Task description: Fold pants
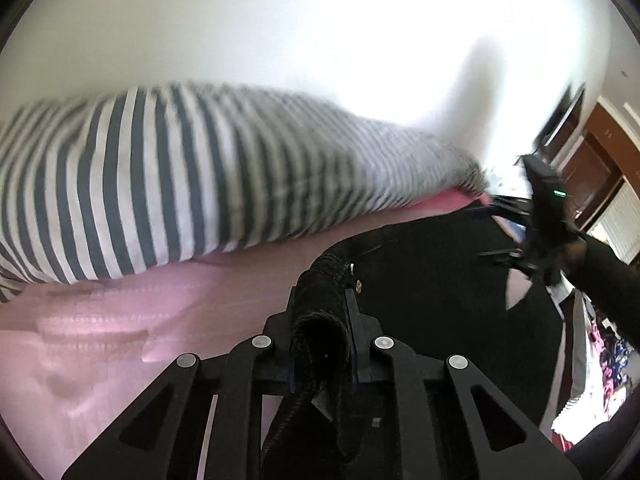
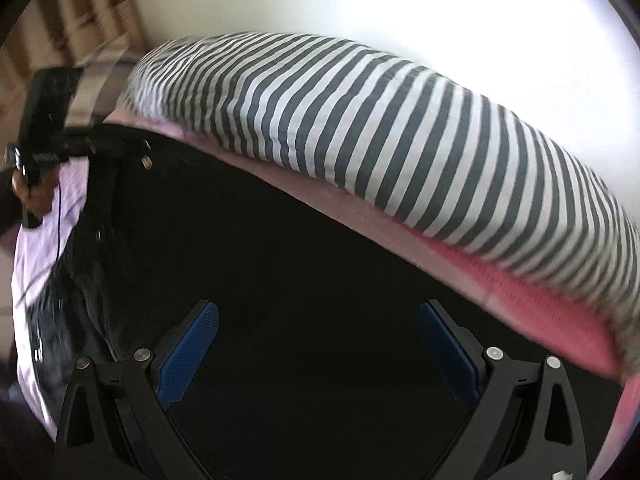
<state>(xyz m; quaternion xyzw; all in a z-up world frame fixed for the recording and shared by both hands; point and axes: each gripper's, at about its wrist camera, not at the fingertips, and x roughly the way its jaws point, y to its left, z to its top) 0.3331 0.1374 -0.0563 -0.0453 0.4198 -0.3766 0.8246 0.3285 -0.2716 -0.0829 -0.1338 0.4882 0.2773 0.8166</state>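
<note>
So your left gripper point(image 1: 320, 312) is clamped tight on the waistband edge of the black pants point(image 1: 440, 280), which lie spread on the pink bedsheet point(image 1: 100, 340) just in front of the striped pillow point(image 1: 160, 184). Your right gripper point(image 2: 316, 344) hangs over them, jaws wide apart, gripping nothing.

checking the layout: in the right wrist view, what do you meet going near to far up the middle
right gripper with open blue pads → black pants → pink bedsheet → striped pillow → white wall
</note>
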